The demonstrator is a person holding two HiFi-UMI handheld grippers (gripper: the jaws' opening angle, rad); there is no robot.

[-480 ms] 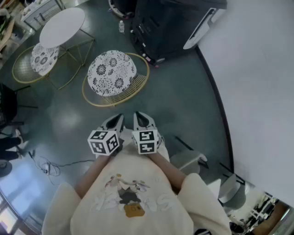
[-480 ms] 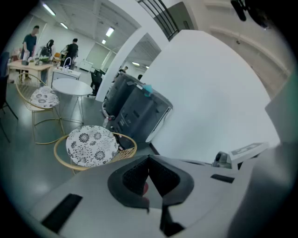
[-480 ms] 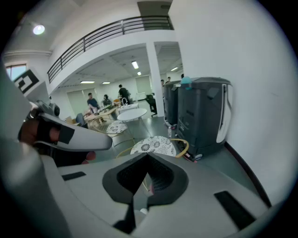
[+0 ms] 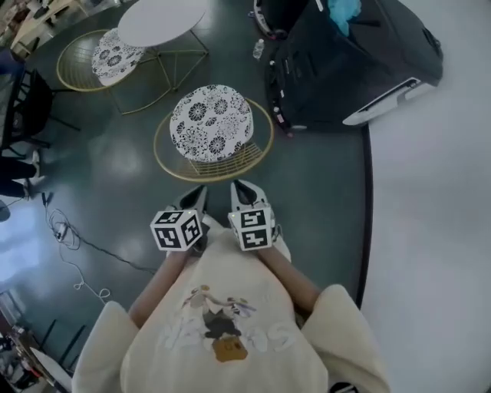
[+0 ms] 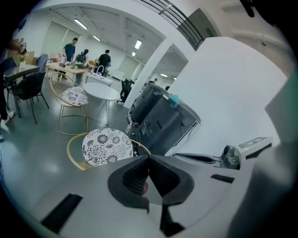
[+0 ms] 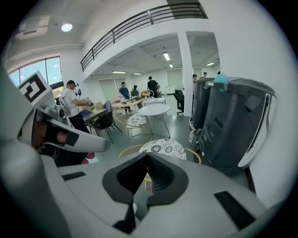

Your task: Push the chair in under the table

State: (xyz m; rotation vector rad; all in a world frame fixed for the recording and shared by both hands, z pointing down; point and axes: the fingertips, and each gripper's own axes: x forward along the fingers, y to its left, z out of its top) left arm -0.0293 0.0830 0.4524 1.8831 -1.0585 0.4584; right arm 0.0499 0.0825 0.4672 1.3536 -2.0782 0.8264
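Chair [image 4: 211,123] sits 12 o'clock off left gripper [image 4: 199,192] and right gripper [image 4: 238,186], both equally near; desk [image 4: 161,19] beyond at 11; fingers together, empty.

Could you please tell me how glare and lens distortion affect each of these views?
Head view: sharp, with pale glare on the floor at left, and the edge of the wall bent into a curve. Left gripper view: heavy fisheye, black corners. Right gripper view: same fisheye, bright ceiling lights.
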